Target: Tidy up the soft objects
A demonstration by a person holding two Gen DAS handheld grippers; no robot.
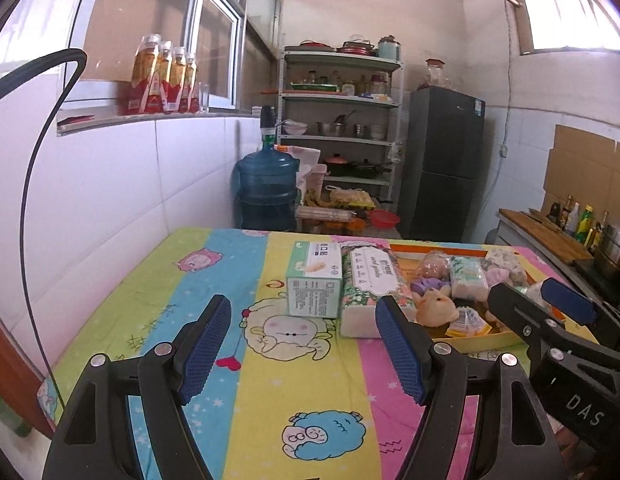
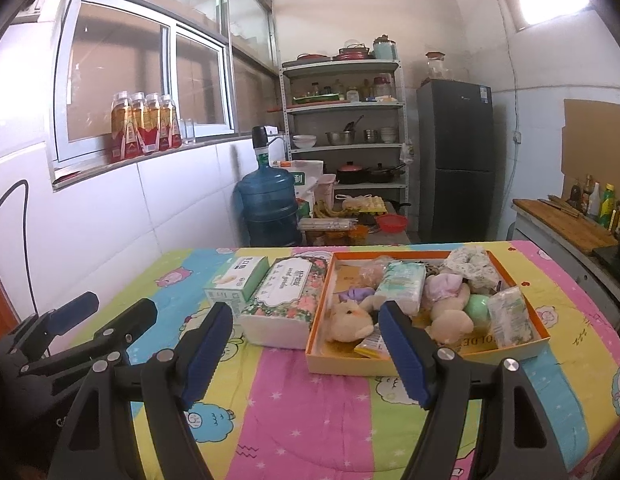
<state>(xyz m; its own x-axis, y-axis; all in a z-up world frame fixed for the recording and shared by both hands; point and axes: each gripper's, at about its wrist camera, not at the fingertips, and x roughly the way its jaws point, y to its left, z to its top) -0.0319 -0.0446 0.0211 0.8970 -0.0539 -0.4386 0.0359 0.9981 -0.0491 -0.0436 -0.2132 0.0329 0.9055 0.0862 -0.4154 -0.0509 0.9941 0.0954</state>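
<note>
Covering the whole table, a striped cartoon quilt (image 2: 310,408) gives a padded, level surface, which suits work with things that squash rather than slide. On it, toward the right, sits an orange cardboard tray (image 2: 390,364) with low walls; it looks like the collecting place, since nearly all the soft things are heaped inside it. Just beside its left wall lies a floral tissue pack (image 2: 285,300), flat and lengthwise, touching or nearly touching the tray, and left of that stands a green-and-white tissue box (image 2: 235,280); both sit outside the tray, probably because they are too bulky to share it. Inside the tray a wrapped tissue packet (image 2: 404,284) lies in the middle, a beige plush toy (image 2: 348,320) rests near the front left corner, a floral fabric piece (image 2: 472,266) is bunched at the back, and a small green ball (image 2: 478,306) is wedged among the toys. The left gripper (image 1: 305,348) and the right gripper (image 2: 305,350) both hover short of everything with jaws spread wide and nothing between them, presumably ready for a first pick.
</note>
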